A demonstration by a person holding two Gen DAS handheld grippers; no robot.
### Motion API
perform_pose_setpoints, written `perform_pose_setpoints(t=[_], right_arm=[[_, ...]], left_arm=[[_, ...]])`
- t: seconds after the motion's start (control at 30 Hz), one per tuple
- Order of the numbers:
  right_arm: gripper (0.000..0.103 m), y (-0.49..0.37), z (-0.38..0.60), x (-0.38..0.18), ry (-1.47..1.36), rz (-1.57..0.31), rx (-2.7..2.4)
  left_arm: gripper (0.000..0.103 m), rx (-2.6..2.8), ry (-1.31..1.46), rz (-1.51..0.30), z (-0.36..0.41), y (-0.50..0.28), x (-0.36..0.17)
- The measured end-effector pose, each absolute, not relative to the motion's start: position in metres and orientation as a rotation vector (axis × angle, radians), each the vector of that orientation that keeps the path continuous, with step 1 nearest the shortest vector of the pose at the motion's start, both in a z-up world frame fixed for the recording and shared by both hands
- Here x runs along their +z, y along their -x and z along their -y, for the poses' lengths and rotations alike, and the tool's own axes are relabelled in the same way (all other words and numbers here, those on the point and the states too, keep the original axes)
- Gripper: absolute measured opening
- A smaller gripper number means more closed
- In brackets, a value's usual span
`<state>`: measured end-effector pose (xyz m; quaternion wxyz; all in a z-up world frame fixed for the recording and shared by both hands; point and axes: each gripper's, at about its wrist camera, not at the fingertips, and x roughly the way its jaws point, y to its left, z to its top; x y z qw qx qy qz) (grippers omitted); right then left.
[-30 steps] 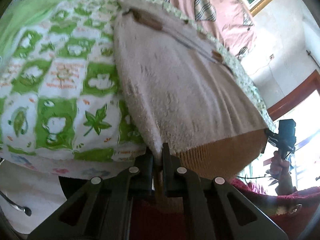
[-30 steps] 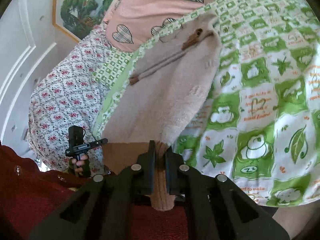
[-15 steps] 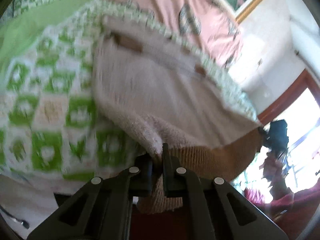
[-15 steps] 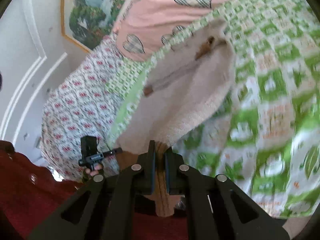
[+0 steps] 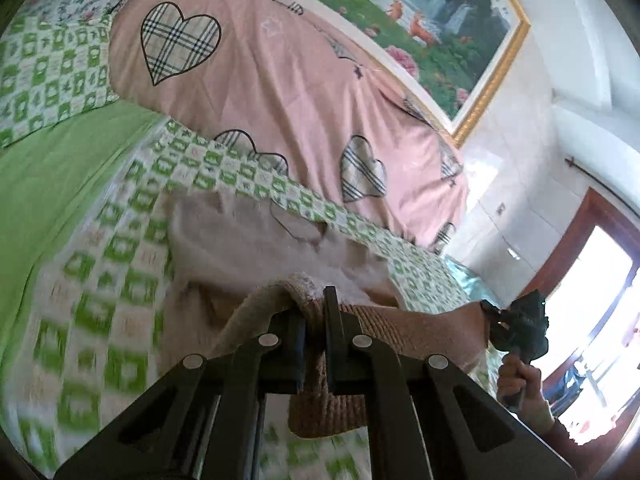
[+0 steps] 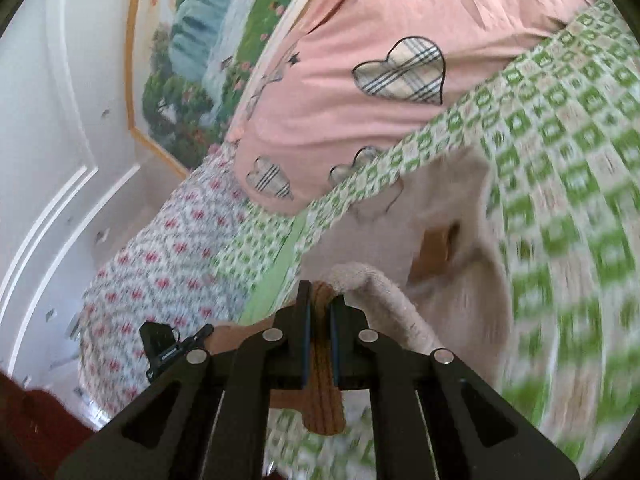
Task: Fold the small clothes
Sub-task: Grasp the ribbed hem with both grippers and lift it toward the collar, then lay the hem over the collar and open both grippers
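The left gripper [image 5: 316, 312] is clenched on the brown ribbed hem [image 5: 416, 328] of a small beige fleece garment [image 5: 248, 248]; the knit band is pinched between its two black fingers [image 5: 334, 320] and a tongue of it hangs down behind them. The right gripper [image 6: 319, 320] grasps the same hem [image 6: 322, 396] at its other corner, the ribbed strip squeezed between its fingers [image 6: 304, 312] and drooping below them. Both grippers point slightly downward toward the far side of the bed.

In the left wrist view the hem runs taut to the right, from the left gripper across to the right gripper [image 5: 516, 328], which is seen small at the far right with the person's hand [image 5: 520, 384] wrapped round its handle. In the right wrist view the left gripper [image 6: 168, 344] shows at the lower left.

The near part of the garment is lifted and curls over the fingertips, while its far part lies on the green-and-white checked bedspread [image 5: 100, 280], a brown patch [image 6: 434, 252] showing on it. The garment's far edge lies close to a pink quilt with plaid hearts [image 5: 280, 80]. To the left of the garment the bedspread lies open, with a plain green sheet [image 5: 52, 168] beyond. A floral cover [image 6: 168, 256] drapes the bed's edge on the right gripper's left. A gold-framed landscape painting [image 5: 440, 20] hangs on the white wall behind the quilt. Much of the bedspread is motion-blurred.
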<state>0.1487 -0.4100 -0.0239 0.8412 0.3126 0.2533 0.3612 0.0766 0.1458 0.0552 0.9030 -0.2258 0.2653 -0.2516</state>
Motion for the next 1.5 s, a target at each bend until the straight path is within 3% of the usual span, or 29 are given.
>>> perform_pose_setpoints(t=[0.37, 0.67, 0.77, 0.8, 0.87, 0.93, 1.07, 1.2, 1.37, 1.5], right_arm=[[0.009, -0.279, 0.4, -0.014, -0.647, -0.6, 0.573], [0.009, -0.347, 0.381, -0.056, -0.568, -0.752, 0.438], [0.012, -0.354, 0.381, -0.069, -0.581, -0.79, 0.415], [0.016, -0.354, 0.382, -0.071, -0.583, -0.799, 0.407], [0.024, -0.342, 0.389, -0.068, -0.582, -0.779, 0.386], [0.034, -0.319, 0.393, -0.056, -0.56, -0.719, 0.371], [0.036, -0.276, 0.369, -0.04, -0.469, -0.671, 0.473], [0.036, -0.263, 0.297, -0.055, -0.232, -0.829, 0.71], [0.036, -0.289, 0.249, -0.076, -0.054, -0.989, 0.791], [0.036, -0.332, 0.251, -0.074, 0.0, -0.989, 0.663]], left_arm=[[0.005, -0.425, 0.42, -0.599, -0.134, -0.219, 0.051], [0.006, -0.331, 0.405, -0.767, -0.132, -0.296, -0.011], [0.009, -0.308, 0.402, -0.83, -0.131, -0.303, -0.028], [0.01, -0.307, 0.403, -0.834, -0.132, -0.3, -0.029], [0.022, -0.312, 0.399, -0.829, -0.131, -0.289, -0.026], [0.025, -0.338, 0.39, -0.822, -0.127, -0.267, -0.021], [0.028, -0.45, 0.346, -0.856, -0.093, -0.225, -0.02], [0.028, -0.559, 0.243, -0.94, -0.038, -0.211, -0.034], [0.027, -0.598, 0.137, -0.973, -0.004, -0.236, -0.035], [0.026, -0.507, 0.115, -0.979, -0.018, -0.283, -0.032]])
